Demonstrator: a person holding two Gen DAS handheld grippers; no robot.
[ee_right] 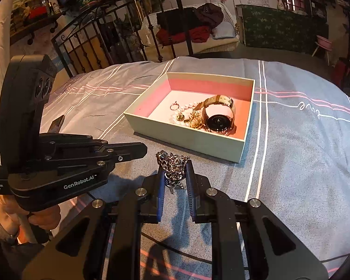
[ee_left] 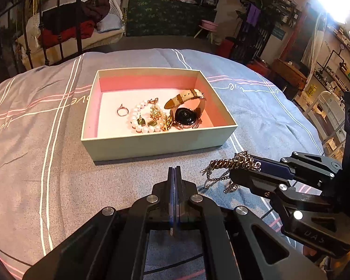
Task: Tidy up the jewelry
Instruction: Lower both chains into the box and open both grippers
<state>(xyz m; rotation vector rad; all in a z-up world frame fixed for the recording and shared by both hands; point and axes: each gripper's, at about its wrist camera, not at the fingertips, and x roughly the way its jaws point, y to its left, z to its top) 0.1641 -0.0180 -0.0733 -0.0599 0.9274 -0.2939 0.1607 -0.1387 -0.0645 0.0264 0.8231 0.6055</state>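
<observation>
An open pale green box (ee_left: 151, 143) with a pink lining sits on the bed; it also shows in the right wrist view (ee_right: 186, 137). Inside lie a ring (ee_left: 123, 111), a pearl bracelet (ee_left: 141, 126), gold pieces (ee_left: 155, 113) and a watch (ee_left: 186, 116) with a beige strap. My right gripper (ee_right: 175, 171) is shut on a silver chain (ee_right: 173, 165), held just above the bedspread in front of the box; the chain also shows in the left wrist view (ee_left: 233, 163). My left gripper (ee_left: 174, 170) is shut and empty, near the box's front wall.
The box rests on a grey-blue bedspread (ee_left: 46, 163) with white and pink stripes. A black metal bed frame (ee_right: 128, 35) stands behind it. A wicker chair with clothes (ee_left: 81, 25) and shelves are farther back in the room.
</observation>
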